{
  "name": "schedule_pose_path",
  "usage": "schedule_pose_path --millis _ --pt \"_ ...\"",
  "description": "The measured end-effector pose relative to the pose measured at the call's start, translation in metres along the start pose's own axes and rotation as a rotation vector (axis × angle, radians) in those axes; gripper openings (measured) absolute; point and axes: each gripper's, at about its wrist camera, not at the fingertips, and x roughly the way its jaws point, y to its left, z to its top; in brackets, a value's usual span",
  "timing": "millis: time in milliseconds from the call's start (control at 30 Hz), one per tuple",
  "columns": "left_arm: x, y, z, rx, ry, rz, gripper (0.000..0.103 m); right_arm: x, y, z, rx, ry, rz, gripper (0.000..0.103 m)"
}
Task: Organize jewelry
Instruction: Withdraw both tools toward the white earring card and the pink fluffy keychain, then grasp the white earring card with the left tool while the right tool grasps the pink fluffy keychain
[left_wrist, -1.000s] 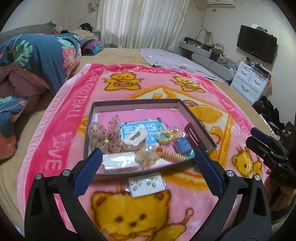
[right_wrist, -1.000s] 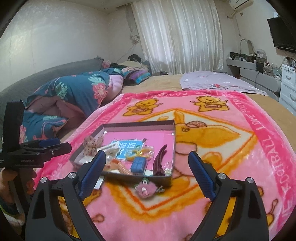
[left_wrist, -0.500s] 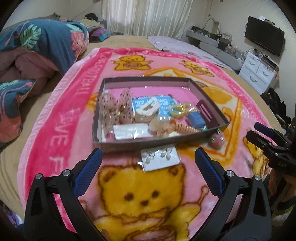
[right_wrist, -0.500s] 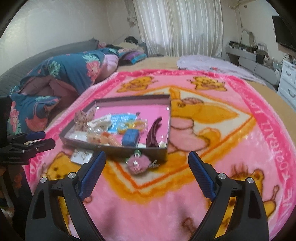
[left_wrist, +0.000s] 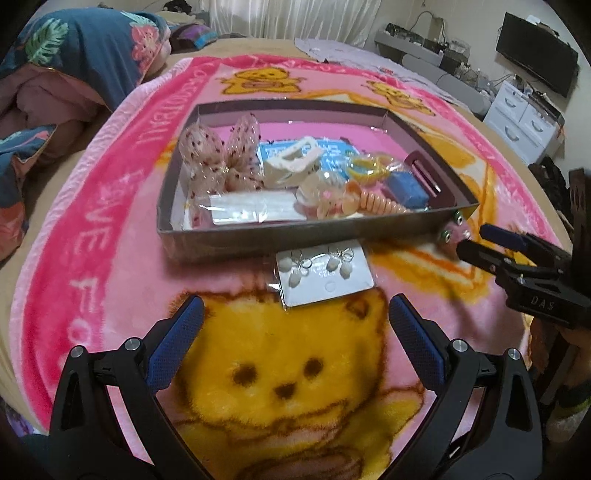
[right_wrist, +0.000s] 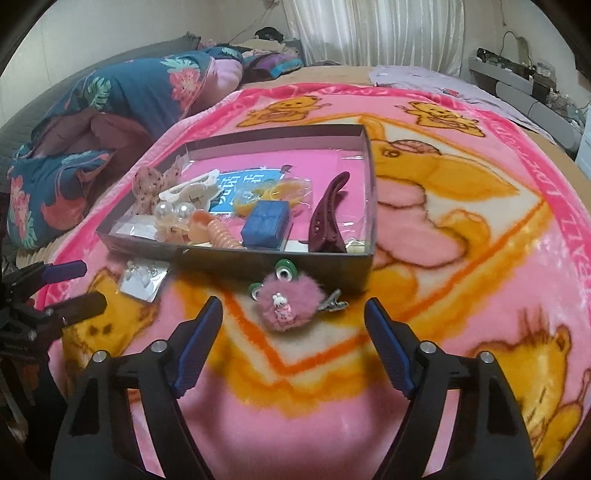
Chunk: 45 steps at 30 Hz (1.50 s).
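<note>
The fluffy pink hair clip (right_wrist: 290, 303) is being approached by the right gripper (right_wrist: 293, 345), just ahead, jaws spread and just narrowing, nothing between. It is lying on the blanket (right_wrist: 461, 258) beside the box (right_wrist: 266, 260).

I'm working in a home bedroom: bed under a teddy-bear blanket (right_wrist: 461, 206), floral duvet (right_wrist: 110, 107), curtains (right_wrist: 373, 33), wall-mounted television (left_wrist: 535, 53).

— Ahead of our left tongs (left_wrist: 295, 332) we have bare blanket (left_wrist: 110, 229) up to the earring card (left_wrist: 325, 277); past it the tray (left_wrist: 295, 236) wall blocks us.

— And our right tongs (right_wrist: 293, 345), jaws just narrowing around nothing, face the fluffy clip (right_wrist: 288, 299), just short of that wall.
</note>
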Motion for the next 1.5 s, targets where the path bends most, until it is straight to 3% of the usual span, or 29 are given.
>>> schedule_pose_path --millis 100,267,333,567,633,667,867,967,1033,1367,1500 --pt "0.009 0.000 0.001 -0.008 0.018 0.001 0.093 0.004 0.004 0.003 -0.024 0.001 -0.004 0.067" --pt "0.020 0.000 0.004 -0.033 0.031 -0.011 0.093 0.009 0.006 0.002 -0.053 0.020 -0.035 0.036" --pt "0.025 0.000 0.007 -0.052 0.041 -0.021 0.093 0.006 0.002 0.003 -0.032 0.013 -0.008 0.024" --pt "0.038 -0.014 0.013 -0.038 0.037 -0.011 0.093 -0.016 -0.004 0.000 0.005 -0.046 0.021 0.021" --pt "0.041 -0.021 0.014 -0.015 0.030 -0.008 0.086 -0.024 -0.006 -0.001 0.015 -0.067 0.031 0.021" --pt "0.042 -0.024 0.014 -0.002 0.029 -0.009 0.075 -0.028 -0.008 -0.001 0.023 -0.080 0.040 0.021" --pt "0.036 -0.030 0.011 0.039 0.015 -0.022 0.055 -0.047 -0.012 0.001 0.050 -0.135 0.081 0.021" --pt "0.025 -0.028 0.010 0.039 -0.004 -0.043 0.054 -0.053 -0.011 0.003 0.052 -0.157 0.100 0.021" --pt "0.018 -0.028 0.009 0.043 -0.014 -0.067 0.020 -0.056 -0.010 0.003 0.047 -0.166 0.099 0.021" --pt "-0.010 -0.025 0.011 0.037 -0.046 -0.130 0.017 -0.063 -0.011 0.005 0.059 -0.196 0.101 0.021" --pt "-0.032 -0.023 0.018 0.028 -0.096 -0.157 0.016 -0.070 -0.012 0.008 0.064 -0.218 0.100 0.021"
